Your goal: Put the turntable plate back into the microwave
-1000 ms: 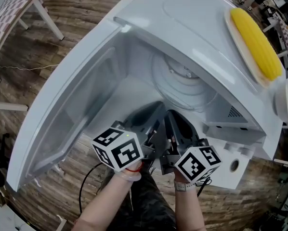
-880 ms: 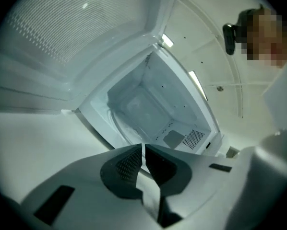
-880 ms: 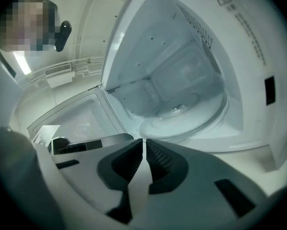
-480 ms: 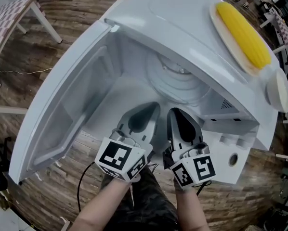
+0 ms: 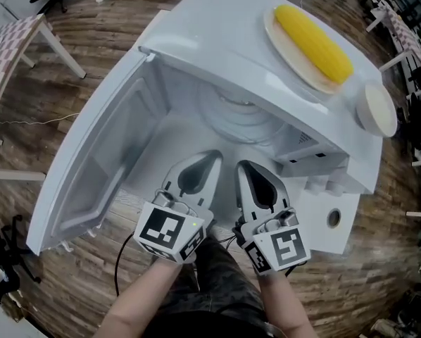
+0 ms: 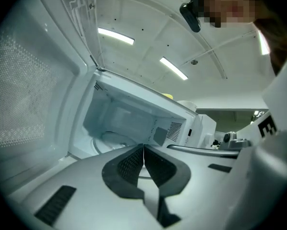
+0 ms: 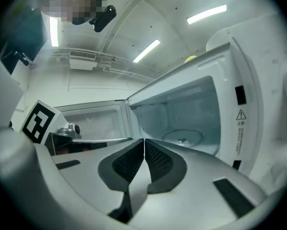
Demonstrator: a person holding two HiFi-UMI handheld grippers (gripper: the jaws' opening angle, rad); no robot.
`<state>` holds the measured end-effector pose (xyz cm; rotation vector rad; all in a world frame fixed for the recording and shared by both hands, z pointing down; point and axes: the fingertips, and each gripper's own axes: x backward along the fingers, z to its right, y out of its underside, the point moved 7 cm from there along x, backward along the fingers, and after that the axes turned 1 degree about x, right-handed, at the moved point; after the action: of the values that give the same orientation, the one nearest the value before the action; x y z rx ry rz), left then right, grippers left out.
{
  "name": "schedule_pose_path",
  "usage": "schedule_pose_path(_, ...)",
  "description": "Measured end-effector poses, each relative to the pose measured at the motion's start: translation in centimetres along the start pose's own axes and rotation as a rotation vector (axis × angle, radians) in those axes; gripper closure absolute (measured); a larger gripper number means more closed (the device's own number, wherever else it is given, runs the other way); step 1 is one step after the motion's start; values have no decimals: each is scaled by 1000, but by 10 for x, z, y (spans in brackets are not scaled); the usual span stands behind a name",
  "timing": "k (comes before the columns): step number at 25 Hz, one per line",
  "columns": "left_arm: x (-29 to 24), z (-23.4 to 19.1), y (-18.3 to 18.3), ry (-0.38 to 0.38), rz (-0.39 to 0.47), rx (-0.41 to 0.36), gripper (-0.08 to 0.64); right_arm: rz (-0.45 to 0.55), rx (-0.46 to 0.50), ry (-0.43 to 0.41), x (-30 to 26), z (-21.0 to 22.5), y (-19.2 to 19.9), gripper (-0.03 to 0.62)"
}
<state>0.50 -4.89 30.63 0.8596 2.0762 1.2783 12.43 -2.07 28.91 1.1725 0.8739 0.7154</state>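
Note:
The white microwave (image 5: 217, 20) stands with its door (image 5: 91, 174) swung open to the left. The clear glass turntable plate (image 5: 237, 115) lies flat on the cavity floor; it also shows in the left gripper view as the plate (image 6: 110, 139) and in the right gripper view as the plate (image 7: 183, 137). My left gripper (image 5: 212, 155) and right gripper (image 5: 246, 165) sit side by side at the cavity mouth, short of the plate. Both are shut, left gripper (image 6: 143, 150) and right gripper (image 7: 144, 145) alike, with nothing between the pads.
A corn cob on a plate (image 5: 312, 41) and a white bowl (image 5: 376, 110) rest on the microwave's top. The control panel with a knob (image 5: 332, 218) is at the right of the opening. A table (image 5: 17, 27) stands on the wooden floor at far left.
Both grippers have drawn back from inside the cavity toward the person, still shut. The plate stays on the cavity floor. The head view has shifted, showing more of the microwave's top.

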Motion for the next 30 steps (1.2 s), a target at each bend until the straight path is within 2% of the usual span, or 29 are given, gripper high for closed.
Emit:
schedule_pose_path(5,9,20,-7,30,-23,-36,543,1,32,-18,18,-7,-9,566)
schedule_pose_path(14,32,48,-15,36,-54,-83,545,2,60,-62,46,-21,-22,566)
schedule_pose_path(30,62,81,-26,73,-44,-90,546,27,100,-108,77,-40,-38,566)
